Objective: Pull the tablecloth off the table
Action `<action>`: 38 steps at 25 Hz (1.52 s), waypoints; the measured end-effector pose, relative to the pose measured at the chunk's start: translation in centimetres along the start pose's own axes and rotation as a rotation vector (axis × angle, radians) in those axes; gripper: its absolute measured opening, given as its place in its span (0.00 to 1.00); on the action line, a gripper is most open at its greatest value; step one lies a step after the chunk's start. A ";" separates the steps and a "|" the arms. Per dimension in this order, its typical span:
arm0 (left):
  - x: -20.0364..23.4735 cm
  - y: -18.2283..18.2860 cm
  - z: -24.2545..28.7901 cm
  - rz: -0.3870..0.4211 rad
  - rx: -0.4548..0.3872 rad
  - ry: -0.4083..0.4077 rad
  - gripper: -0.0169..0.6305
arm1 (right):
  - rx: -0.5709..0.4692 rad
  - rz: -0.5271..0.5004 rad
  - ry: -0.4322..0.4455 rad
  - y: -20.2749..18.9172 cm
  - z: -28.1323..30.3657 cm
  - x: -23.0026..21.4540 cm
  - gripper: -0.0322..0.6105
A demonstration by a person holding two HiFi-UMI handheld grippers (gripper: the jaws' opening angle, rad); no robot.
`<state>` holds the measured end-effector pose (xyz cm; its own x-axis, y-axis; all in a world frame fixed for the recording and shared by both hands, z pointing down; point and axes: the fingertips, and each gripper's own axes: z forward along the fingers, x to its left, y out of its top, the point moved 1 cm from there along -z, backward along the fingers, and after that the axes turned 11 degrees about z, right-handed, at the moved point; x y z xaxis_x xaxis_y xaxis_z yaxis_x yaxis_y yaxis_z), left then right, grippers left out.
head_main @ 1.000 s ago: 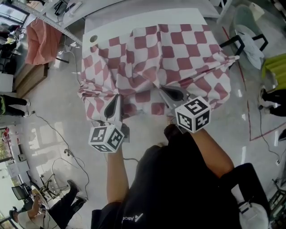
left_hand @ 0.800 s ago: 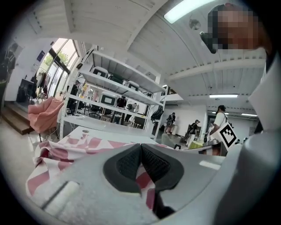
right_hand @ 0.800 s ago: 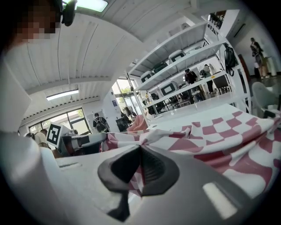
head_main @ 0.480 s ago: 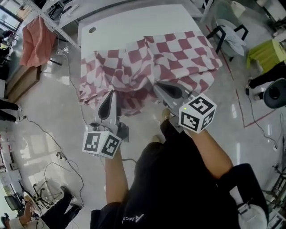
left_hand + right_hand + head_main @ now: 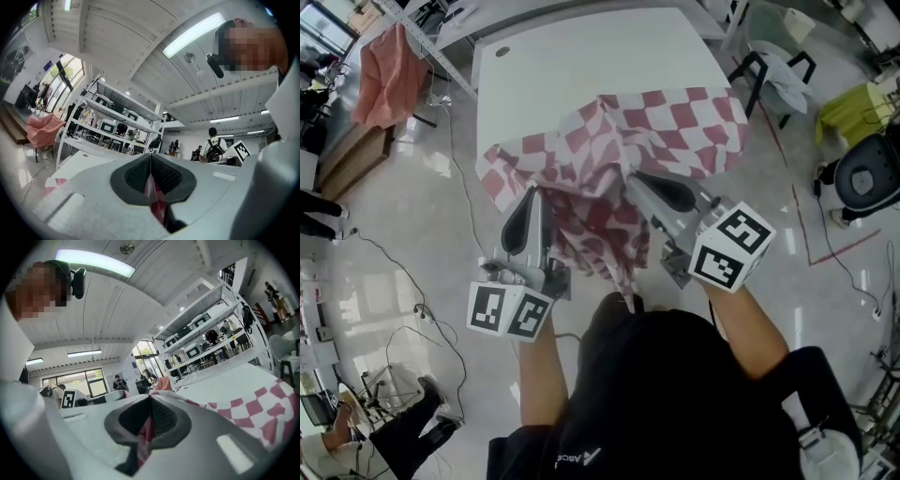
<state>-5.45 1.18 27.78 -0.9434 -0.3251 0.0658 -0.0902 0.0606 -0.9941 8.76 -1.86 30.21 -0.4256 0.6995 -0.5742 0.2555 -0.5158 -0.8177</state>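
Note:
A red-and-white checked tablecloth (image 5: 661,127) lies bunched over the near part of a white table (image 5: 581,66), and its front edge hangs off the near side toward me. My left gripper (image 5: 532,192) is shut on a fold of the tablecloth (image 5: 152,194) at its near left. At the near middle my right gripper (image 5: 635,178) is shut on another fold of the tablecloth (image 5: 145,430). Both grippers are held up off the table's near edge, with gathered cloth drooping between them.
A round hole (image 5: 502,52) marks the table's far left corner. Left of the table a pink cloth (image 5: 384,75) hangs on a stand. A dark chair (image 5: 773,66) stands to the right, and cables (image 5: 441,328) run across the floor at left.
Both grippers have drawn the cloth toward me. It covered most of the table a second ago; now the far half of the table is bare and the cloth is bunched.

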 end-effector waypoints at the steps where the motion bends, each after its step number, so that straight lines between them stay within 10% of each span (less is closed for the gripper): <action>1: -1.2 0.3 -1.0 -0.001 -0.011 0.007 0.05 | -0.003 -0.004 0.020 -0.3 -1.2 0.9 0.05; 10: -10.1 1.7 -9.8 -0.063 -0.045 0.091 0.05 | -0.022 0.019 0.142 -2.6 -10.8 7.7 0.05; 38: -11.6 4.1 -12.5 -0.028 -0.087 -0.064 0.05 | -0.179 -0.087 -0.071 -1.6 -17.6 8.6 0.05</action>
<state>1.10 17.04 23.99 -0.9179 -0.3876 0.0846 -0.1460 0.1317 -0.9805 19.98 13.75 25.89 -0.5111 0.6977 -0.5020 0.3629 -0.3542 -0.8619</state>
